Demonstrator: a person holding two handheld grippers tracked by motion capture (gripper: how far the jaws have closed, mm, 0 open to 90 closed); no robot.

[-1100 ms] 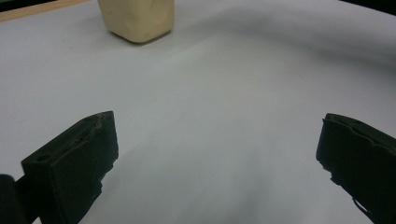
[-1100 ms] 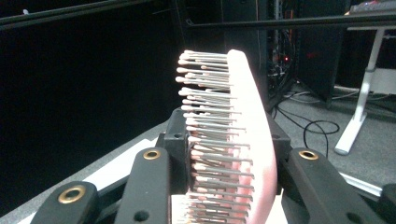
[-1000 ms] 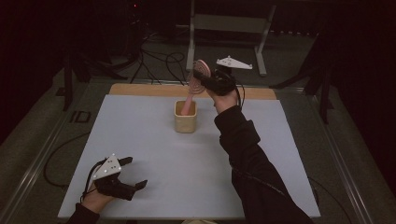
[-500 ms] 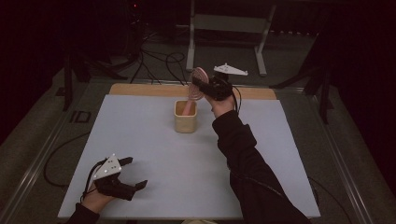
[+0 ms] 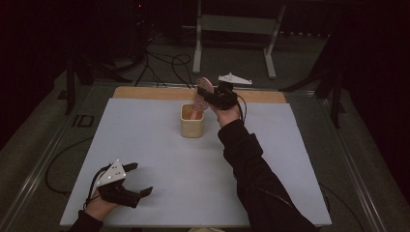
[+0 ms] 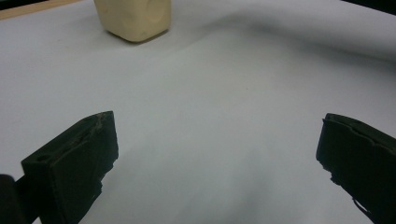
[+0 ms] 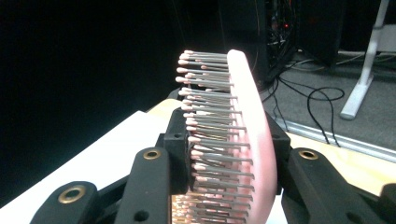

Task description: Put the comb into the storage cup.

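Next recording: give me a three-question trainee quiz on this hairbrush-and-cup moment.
1. True or false: the right gripper is shut on the pink hairbrush.
2. Where is the brush's lower end? A) lying flat on the table B) at the mouth of the beige cup C) between the left gripper's jaws
3. In what state are the jaws of the left gripper, and what do they hold?

Key:
1. True: in the right gripper view the jaws clamp the brush head from both sides.
2. B: in the high view the brush stands upright, its lower end at the cup's opening.
3. Open wide and empty, over bare table near the front left.
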